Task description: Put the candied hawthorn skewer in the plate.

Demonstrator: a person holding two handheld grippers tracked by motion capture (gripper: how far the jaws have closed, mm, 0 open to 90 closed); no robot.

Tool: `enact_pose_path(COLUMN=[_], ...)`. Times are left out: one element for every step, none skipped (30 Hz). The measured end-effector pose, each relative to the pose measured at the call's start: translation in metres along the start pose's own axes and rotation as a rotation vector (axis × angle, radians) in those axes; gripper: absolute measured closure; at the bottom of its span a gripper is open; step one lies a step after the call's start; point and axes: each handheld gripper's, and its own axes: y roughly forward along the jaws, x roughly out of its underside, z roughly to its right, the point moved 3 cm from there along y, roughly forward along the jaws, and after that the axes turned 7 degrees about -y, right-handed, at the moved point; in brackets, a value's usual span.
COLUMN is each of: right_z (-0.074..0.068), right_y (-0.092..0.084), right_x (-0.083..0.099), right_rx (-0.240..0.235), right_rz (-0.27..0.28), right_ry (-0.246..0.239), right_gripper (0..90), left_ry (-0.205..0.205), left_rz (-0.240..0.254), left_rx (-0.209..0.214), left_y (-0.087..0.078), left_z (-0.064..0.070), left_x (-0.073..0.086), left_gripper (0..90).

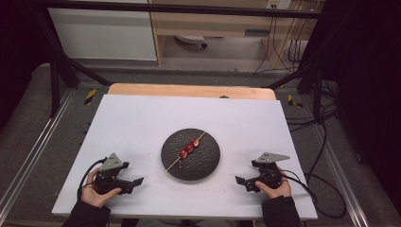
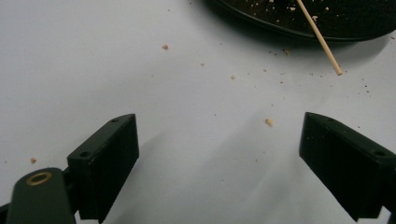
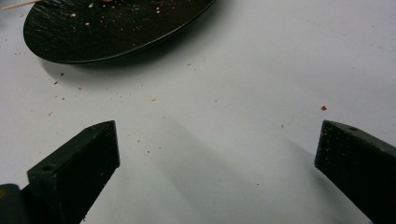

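Skewer [image 1: 187, 150] lies across black plate [image 1: 208, 163] between hand-held grippers.

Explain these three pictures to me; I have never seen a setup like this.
No robot here: a person sits at a white table holding a two-jaw tool in each hand. The high view looks down from above: left tool, right tool. The other two pictures come from cameras riding on those tools, looking along their black jaws. Both tools are open and hold nothing. Between them lies a black plate carrying a wooden skewer threaded with red pieces. The skewer's end sticks out past the plate's rim. Crumbs dot the table.
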Motion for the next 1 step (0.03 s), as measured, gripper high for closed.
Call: enact_pose_path(right_z=[-0.0002], right_y=[0.0001], right_x=[0.0001], right_rx=[-0.002], right_rz=[-0.001], right_ry=[0.001], right_gripper=[0.6], left_ry=[-0.001], left_rz=[0.000], left_rx=[0.000], left_y=[0.0000], left_z=[-0.0003], left_x=[-0.0001], left_gripper=[11.7])
